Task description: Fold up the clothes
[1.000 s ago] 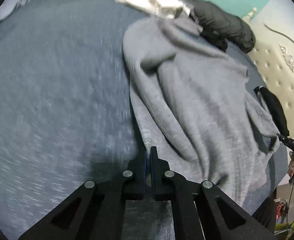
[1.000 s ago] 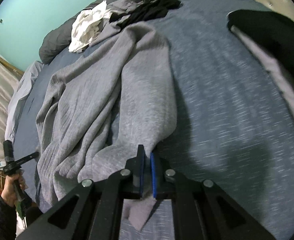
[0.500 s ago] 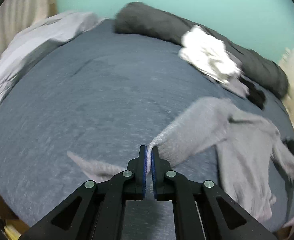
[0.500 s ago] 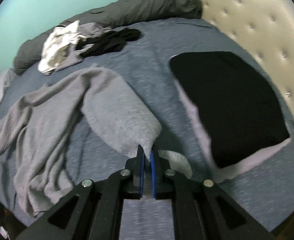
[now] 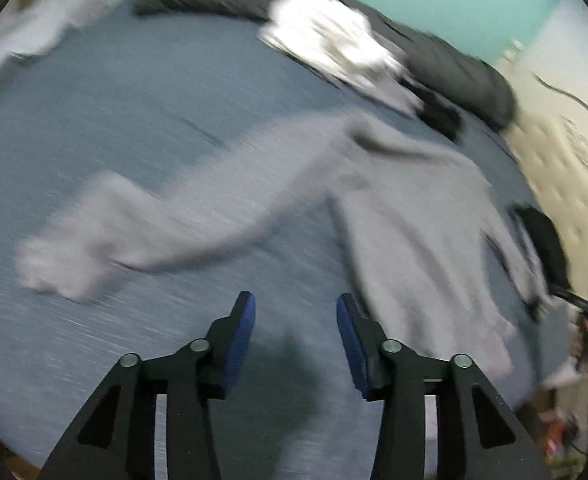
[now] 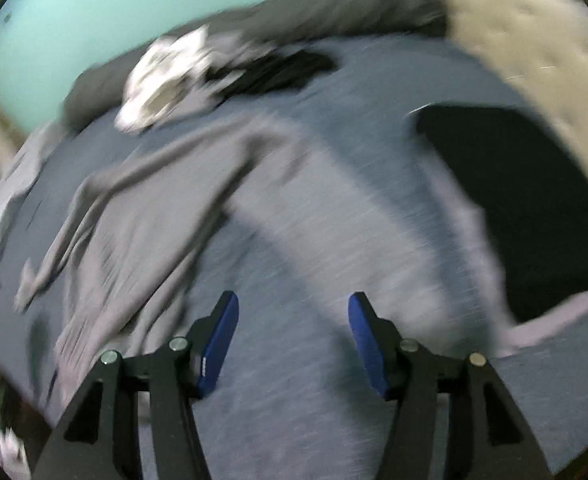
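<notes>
The left gripper (image 5: 296,320) has its blue-padded fingers (image 5: 240,328) spread wide apart with nothing between them; only the blue-grey bed cover (image 5: 134,120) shows in the gap. The right gripper (image 6: 293,328) is likewise spread wide and empty, its fingers (image 6: 368,340) framing bare cover. Both views are motion-blurred, so fine detail of fabric edges cannot be made out. The grey sweater (image 5: 406,208) lies on the bed cover ahead of the left gripper, its body to the right of centre and one sleeve (image 5: 166,220) stretched out toward the left, the cuff end lying flat on the cover. In the right wrist view the same grey sweater (image 6: 142,232) lies left of centre, its body rumpled into long folds, with another sleeve (image 6: 334,220) running down toward the right finger. To the right of that sleeve lies a black garment (image 6: 526,208) with a pale edge, close to the cream tufted headboard (image 6: 514,40). At the far side of the bed a crumpled white garment (image 6: 166,80) rests against a dark grey bolster (image 6: 334,8), with a small dark garment (image 6: 278,72) just beside it. A turquoise wall (image 6: 74,20) stands behind the bolster. At the right edge of the left wrist view the right gripper's black handle (image 5: 586,308) appears.
</notes>
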`<state>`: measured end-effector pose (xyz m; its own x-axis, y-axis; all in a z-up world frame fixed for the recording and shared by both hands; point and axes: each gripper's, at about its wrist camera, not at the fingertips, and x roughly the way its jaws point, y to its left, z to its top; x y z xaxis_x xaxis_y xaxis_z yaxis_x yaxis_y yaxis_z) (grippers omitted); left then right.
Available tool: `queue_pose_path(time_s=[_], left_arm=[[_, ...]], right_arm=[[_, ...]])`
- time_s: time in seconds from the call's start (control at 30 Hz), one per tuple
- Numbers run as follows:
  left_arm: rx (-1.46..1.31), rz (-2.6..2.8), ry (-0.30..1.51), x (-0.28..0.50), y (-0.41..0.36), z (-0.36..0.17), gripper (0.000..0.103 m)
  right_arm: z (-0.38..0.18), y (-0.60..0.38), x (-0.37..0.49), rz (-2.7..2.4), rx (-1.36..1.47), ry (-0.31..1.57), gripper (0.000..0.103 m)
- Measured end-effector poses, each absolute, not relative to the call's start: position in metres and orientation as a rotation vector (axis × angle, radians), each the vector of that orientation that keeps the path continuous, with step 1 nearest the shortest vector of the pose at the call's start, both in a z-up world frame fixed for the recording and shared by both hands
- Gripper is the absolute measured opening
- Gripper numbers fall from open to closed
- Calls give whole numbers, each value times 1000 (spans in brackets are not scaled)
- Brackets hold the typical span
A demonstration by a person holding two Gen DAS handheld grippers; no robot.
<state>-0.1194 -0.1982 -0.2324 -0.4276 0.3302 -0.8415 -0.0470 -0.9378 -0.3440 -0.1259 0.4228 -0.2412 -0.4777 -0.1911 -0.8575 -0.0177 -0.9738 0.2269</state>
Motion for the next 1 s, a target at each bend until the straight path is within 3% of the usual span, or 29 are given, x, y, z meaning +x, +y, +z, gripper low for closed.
queue_pose_path(time_s=[0.23,0.47,0.53,0.57,0.6,0.67,1.0], left_arm=[[-1610,2201,-359,-102,-105,-289,47],[-1660,2132,-388,-95,-72,-318,47],[-1659,2134,-412,-94,-71,-318,49],[-1659,2133,-423,-93,-70,-319,50],[-1656,2135,-424,-93,-70,-318,50],[-1651,2141,-424,-91,-70,-315,51],[-1628,2169,-411,-76,-75,-296,56]], right_arm=[[-295,336,-118,-2305,1614,-247,58],[-325,287,-118,-2192,1660,-160,58],[-331,280,-117,-2176,1677,-132,46],[-333,279,-115,-2176,1678,-134,27],[-334,279,-113,-2178,1677,-140,17],[-333,280,-108,-2185,1667,-156,9],[-251,349,-73,-2403,1484,-319,6]])
